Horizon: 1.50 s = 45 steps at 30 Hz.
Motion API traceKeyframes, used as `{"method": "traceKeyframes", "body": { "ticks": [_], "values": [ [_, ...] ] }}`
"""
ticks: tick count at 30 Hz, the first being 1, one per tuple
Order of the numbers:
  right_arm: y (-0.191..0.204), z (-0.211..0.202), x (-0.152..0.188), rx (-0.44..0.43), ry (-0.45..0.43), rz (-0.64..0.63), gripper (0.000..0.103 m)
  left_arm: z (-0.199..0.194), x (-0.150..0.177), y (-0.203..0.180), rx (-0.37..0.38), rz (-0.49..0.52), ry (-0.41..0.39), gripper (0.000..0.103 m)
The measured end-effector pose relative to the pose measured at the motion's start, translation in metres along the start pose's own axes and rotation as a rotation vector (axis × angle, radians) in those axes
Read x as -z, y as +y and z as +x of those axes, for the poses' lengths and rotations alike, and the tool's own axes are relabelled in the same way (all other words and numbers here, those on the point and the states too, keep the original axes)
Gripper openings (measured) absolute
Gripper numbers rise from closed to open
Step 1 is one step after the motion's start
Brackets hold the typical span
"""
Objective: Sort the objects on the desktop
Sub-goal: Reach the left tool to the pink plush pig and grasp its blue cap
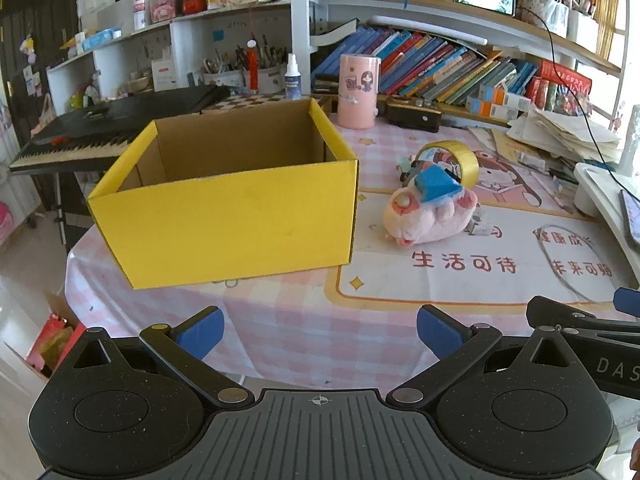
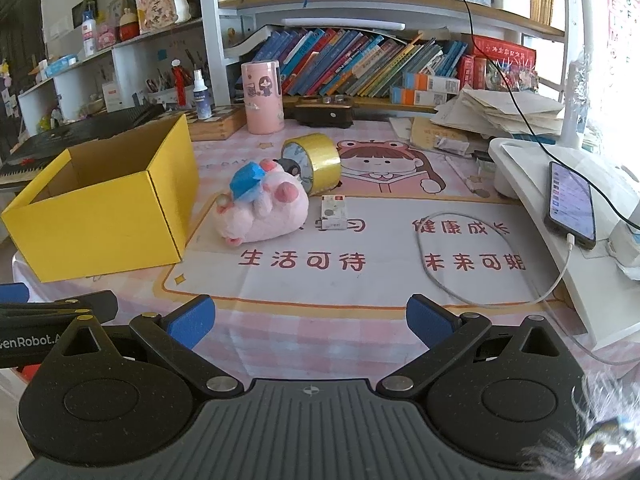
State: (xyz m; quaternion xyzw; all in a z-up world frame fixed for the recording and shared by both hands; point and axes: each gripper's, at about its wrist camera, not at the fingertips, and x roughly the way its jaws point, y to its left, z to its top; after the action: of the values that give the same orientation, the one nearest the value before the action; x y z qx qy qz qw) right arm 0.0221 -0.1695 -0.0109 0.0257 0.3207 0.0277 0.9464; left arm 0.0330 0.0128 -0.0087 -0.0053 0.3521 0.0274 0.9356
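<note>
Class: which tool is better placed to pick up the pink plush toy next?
Right, probably. The pink plush toy lies nearly ahead of the open right tool; for the left tool it sits off right, beside the yellow cardboard box.

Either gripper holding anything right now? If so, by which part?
Nothing held. Left gripper and right gripper are both open, fingers apart over bare tablecloth.

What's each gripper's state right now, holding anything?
Left gripper: open, holding nothing, near the yellow cardboard box.
Right gripper: open, holding nothing, short of the pink plush toy.
</note>
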Motion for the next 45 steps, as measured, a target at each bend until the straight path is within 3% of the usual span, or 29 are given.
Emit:
{"method": "traceKeyframes", "body": {
  "ticks": [24,45],
  "values": [
    [-0.034,0.038,-0.034,-0.014,0.006,-0.049,0.101,0.03,-0.026,-0.033,-0.007,-0.045,-0.012,0.103],
    [-0.084,0.086,-0.076,-0.062,0.004,-0.058,0.101,0.056,-0.055,-0.083,-0.065,-0.047,-0.032,0.103]
  ]
}}
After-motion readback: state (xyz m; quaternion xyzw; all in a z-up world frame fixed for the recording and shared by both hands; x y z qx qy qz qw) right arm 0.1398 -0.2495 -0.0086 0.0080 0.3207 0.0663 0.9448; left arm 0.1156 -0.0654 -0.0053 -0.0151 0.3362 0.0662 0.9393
